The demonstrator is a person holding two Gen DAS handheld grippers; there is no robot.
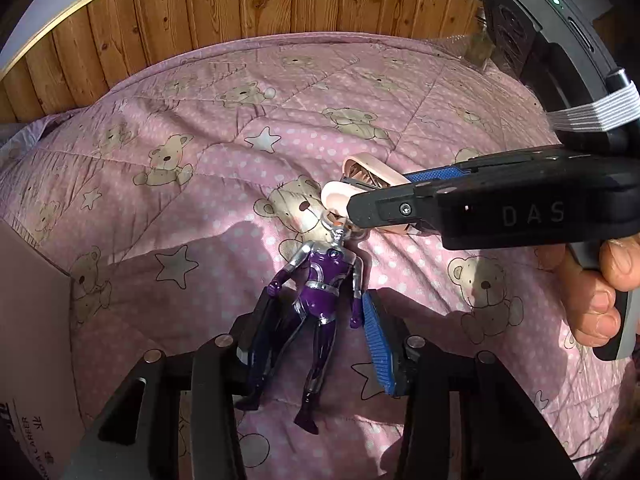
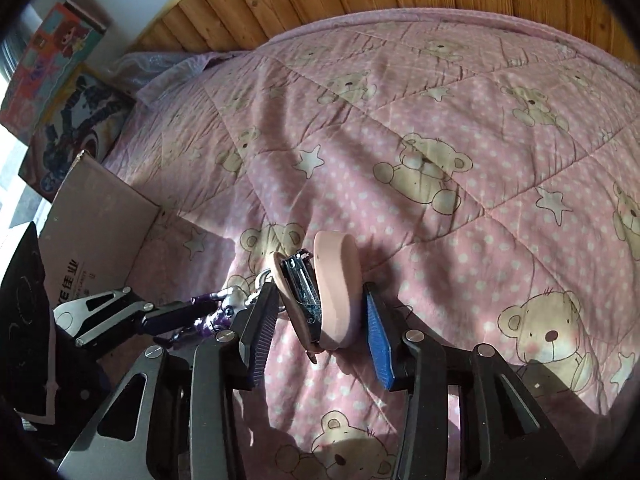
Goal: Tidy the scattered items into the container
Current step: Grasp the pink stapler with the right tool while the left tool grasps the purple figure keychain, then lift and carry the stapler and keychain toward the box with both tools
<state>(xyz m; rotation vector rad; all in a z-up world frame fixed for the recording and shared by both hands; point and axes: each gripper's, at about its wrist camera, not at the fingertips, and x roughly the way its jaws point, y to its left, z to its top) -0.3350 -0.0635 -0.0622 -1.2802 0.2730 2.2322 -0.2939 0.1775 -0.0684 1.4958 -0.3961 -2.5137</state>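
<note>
While both grippers' fingers (image 1: 372, 328) stand open around the figure (image 1: 316, 292) and stapler (image 2: 320, 292), either could slip on the soft quilt (image 2: 460, 120).

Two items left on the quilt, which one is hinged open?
The pink stapler, between the right gripper fingers, gapes with its metal magazine showing. The purple action figure lies flat on its back.

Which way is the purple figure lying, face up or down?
Face up: the purple figure lies flat on the quilt, chest showing, between the left gripper fingers.
</note>
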